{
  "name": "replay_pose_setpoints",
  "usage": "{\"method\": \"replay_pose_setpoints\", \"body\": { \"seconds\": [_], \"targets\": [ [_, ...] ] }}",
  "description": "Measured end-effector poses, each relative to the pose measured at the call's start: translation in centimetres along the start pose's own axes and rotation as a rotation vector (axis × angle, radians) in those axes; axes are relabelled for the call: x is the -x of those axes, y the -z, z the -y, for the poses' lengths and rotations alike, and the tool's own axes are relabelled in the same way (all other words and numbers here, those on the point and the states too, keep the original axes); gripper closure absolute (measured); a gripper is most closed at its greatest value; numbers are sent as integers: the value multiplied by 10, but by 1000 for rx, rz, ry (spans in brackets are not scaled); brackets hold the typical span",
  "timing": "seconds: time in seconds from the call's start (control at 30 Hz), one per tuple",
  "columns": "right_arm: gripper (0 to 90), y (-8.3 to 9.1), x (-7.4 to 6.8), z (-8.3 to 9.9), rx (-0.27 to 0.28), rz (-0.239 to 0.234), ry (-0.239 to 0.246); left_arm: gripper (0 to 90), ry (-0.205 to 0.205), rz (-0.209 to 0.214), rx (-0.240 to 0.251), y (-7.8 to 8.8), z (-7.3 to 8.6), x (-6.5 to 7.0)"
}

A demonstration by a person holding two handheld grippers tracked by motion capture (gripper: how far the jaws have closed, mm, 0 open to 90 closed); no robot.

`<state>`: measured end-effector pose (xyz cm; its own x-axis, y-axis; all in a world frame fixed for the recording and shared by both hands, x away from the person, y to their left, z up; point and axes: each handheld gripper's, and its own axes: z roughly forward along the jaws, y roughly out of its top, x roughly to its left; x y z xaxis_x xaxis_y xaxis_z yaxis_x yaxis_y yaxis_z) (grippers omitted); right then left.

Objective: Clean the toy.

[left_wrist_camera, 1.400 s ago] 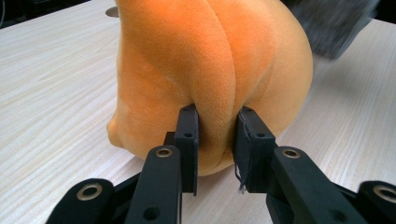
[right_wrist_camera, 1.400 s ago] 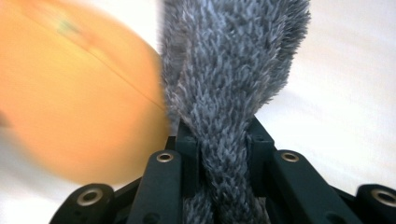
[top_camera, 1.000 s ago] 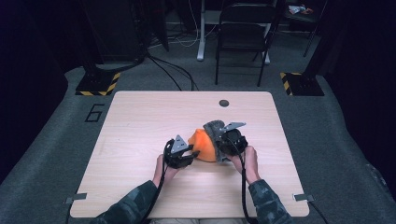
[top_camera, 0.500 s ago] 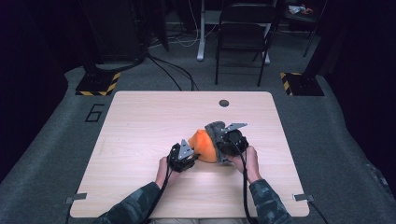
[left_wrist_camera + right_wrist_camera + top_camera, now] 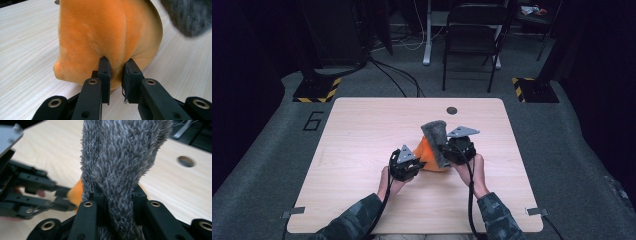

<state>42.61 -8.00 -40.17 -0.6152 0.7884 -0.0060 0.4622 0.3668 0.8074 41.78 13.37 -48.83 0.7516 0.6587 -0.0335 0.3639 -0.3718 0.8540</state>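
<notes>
Orange plush: an orange plush piece sits on the wooden table, near the person's edge and a little right of the middle, between the two grippers. In the left gripper view it bulges up as a rounded, soft lump resting on the tabletop.
Grey plush: a shaggy grey plush piece stands up from the orange one and leans over its top, rising above the right gripper; in the right gripper view its long fibres run up between the jaws.
Left gripper: left gripper has just been closing its jaws and now pinches a fold of the orange plush low on its near side; the pads press into the fabric.
Right gripper: right gripper is clamped on the grey plush, the pile squeezed between the two pads.
Hands: both hands hold the grippers close together, the left gripper just beside the orange plush, the right gripper touching the grey one.
Table hole: a round grommet hole lies toward the far edge, apart from the toy.
</notes>
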Motion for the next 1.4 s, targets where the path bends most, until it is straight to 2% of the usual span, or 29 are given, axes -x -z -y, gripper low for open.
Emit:
{"method": "replay_pose_setpoints", "body": {
  "seconds": [0.03, 0.1, 0.13, 0.17, 0.2, 0.27, 0.3, 0.47, 0.6, 0.63, 0.7, 0.8, 0.9, 0.97, 1.1, 1.2, 1.23, 1.33, 1.4],
  "targets": [
    [718, -5, -4, 1, -23, -6, 15, 778, -7, -5, -2, 0, 0, 1],
    [710, -17, -11, 7, -64, 32, 52, 771, -21, -10, -18, -3, 3, 1],
    [705, -23, -13, 9, -86, 52, 71, 768, -18, 0, -27, -4, 4, 1],
    [702, -26, -11, 11, -109, 49, 79, 764, -25, -1, -24, -5, 5, 1],
    [700, -27, -8, 11, -101, 42, 57, 762, -24, 4, -19, -5, 5, 0],
    [699, -26, -6, 12, -100, 43, 52, 758, -24, 8, -11, -5, 5, 0],
    [696, -25, -3, 11, -110, 62, 84, 758, -28, 7, -9, -5, 5, 0],
    [693, -25, 8, 15, -137, 80, 44, 758, -34, 9, -13, -4, 6, -2],
    [693, -25, 15, 19, -157, 101, 43, 754, -43, 9, -12, -5, 5, -2],
    [693, -25, 23, 23, -176, 106, 13, 752, -41, 20, -15, -5, 6, -3],
    [693, -27, 29, 26, -183, 98, -14, 749, -40, 22, -16, -5, 6, -4],
    [694, -30, 37, 31, -211, 114, -48, 747, -43, 21, -19, -5, 6, -4],
    [694, -31, 41, 35, -220, 118, -59, 746, -43, 14, -14, -5, 5, -3],
    [695, -33, 46, 41, -258, 144, -66, 746, -41, 18, -15, -6, 5, -3],
    [695, -44, 58, 55, -332, 159, -110, 746, -29, 22, -11, -5, 7, -5],
    [706, -57, 64, 68, -368, 150, -143, 744, -14, 20, -5, -5, 8, -7],
    [710, -60, 64, 68, -376, 152, -146, 743, -24, 23, -8, -4, 7, -8],
    [717, -57, 63, 63, -354, 160, -130, 742, -20, 19, -2, -4, 7, -8],
    [721, -44, 65, 55, -310, 165, -147, 742, -12, 19, 0, -4, 8, -9]
  ]
}}
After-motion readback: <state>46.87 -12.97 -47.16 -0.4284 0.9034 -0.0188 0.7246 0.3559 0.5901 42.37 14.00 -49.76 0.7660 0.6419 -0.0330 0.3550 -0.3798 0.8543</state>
